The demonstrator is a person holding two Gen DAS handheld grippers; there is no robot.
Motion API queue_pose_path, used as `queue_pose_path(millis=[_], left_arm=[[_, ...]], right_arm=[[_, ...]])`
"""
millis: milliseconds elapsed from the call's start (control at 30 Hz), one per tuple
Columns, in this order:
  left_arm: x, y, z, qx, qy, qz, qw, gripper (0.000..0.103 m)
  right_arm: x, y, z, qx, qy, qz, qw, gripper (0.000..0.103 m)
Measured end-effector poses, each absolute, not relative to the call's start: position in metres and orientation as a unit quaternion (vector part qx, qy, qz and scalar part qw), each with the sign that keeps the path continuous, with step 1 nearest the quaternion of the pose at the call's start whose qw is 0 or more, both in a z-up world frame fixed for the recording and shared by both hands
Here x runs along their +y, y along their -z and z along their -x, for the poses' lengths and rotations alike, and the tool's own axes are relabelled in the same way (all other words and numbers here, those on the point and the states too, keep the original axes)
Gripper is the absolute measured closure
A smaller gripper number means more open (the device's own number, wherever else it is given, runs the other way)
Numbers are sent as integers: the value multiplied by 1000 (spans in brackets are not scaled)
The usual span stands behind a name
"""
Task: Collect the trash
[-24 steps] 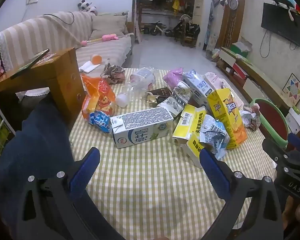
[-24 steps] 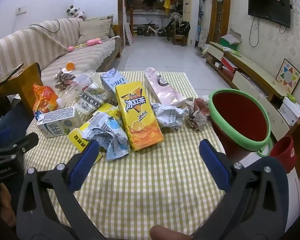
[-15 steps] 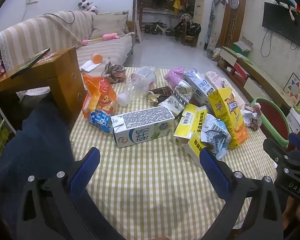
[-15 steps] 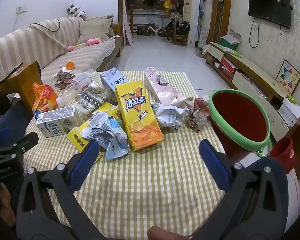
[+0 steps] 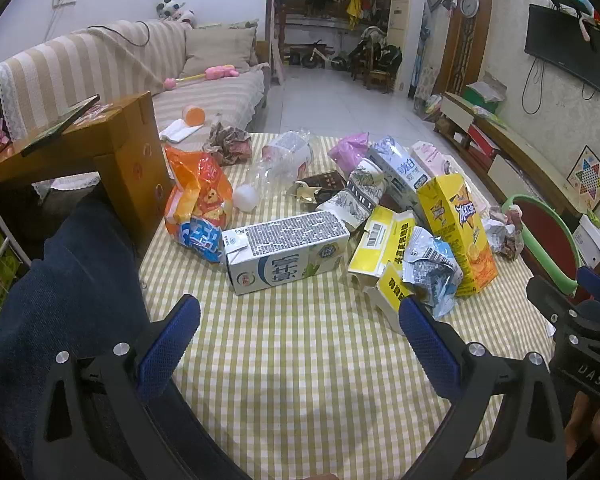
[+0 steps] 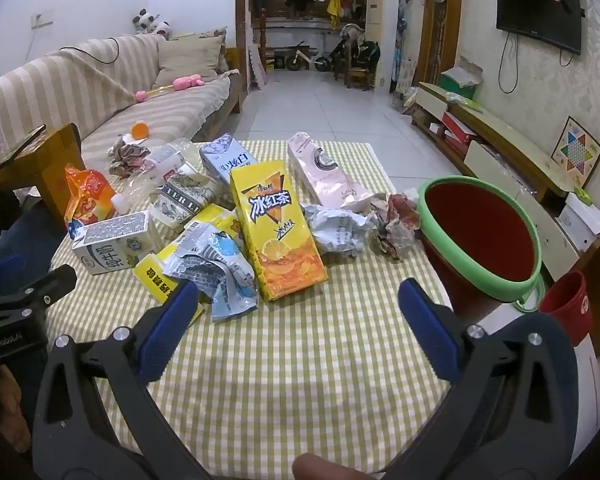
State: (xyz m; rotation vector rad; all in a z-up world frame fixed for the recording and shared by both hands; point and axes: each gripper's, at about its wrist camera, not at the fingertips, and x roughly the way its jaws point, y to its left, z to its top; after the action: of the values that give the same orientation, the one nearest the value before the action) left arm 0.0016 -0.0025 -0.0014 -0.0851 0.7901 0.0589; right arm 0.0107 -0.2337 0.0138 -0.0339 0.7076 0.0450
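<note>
Your left claw [image 5: 300, 336] stands wide open over the checked cloth of the worktop [image 5: 300, 380], nothing between its blue pads; your right claw [image 6: 298, 320] is spread just as wide and equally empty. Both tilt down toward the near, bare part of the cloth.

Just beyond your left claw lies the white milk carton [image 5: 286, 252] on its side, with the orange snack bag [image 5: 198, 204] touching its left end. To its right sits the flattened yellow box [image 5: 382, 240], and a crumpled blue-and-silver wrapper [image 5: 430, 268] rests against it — close to the left claw's right pad.

Ahead of your right claw, the tall yellow iced-tea carton [image 6: 276, 232] lies flat in the middle of the pile, the same crumpled wrapper beside it on the left and a wad of white paper [image 6: 336, 232] on the right. The red bin with the green rim [image 6: 480, 236] stands at the worktop's right edge — it looks empty.
</note>
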Motion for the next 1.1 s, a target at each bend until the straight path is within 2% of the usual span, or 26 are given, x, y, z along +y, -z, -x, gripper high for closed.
queue_pose_path(millis=[1100], left_arm=[[-1, 2, -3, 388, -28, 44, 920, 8]], right_arm=[[-236, -12, -11, 350, -23, 16, 936, 4]])
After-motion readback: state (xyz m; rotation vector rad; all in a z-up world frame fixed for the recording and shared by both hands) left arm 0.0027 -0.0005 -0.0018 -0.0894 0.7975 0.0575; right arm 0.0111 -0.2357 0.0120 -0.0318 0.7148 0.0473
